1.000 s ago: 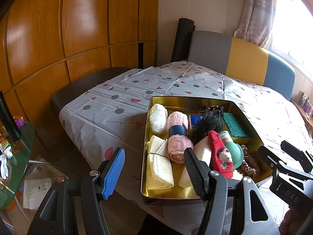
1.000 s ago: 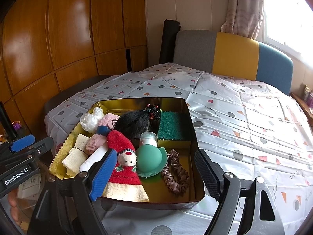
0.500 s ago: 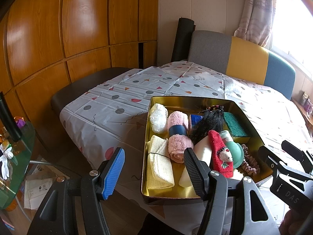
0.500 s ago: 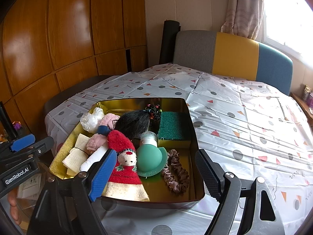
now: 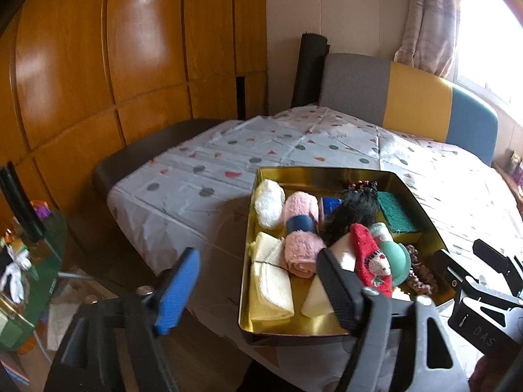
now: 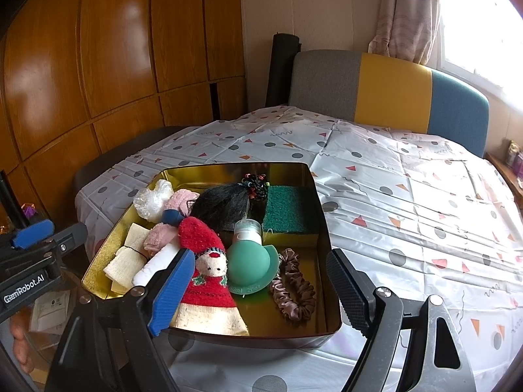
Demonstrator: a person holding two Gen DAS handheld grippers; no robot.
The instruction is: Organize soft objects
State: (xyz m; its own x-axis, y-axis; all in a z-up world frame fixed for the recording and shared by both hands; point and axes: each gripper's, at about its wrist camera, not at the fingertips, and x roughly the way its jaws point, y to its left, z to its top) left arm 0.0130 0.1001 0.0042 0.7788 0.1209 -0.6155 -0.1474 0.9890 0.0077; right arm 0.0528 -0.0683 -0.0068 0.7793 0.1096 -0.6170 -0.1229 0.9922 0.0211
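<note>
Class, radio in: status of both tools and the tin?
Left tool just opened wider, empty. Right tool open, empty. Gold tin packed with soft items, untouched. Nothing in the way.

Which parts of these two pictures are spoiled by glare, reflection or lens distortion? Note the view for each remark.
Left wrist view: the window is blown out white; the wooden panels bow outward and carry a bright sheen.
Right wrist view: the same window washes out the top right corner; the tablecloth shines; the gold tin mirrors its contents.
</note>
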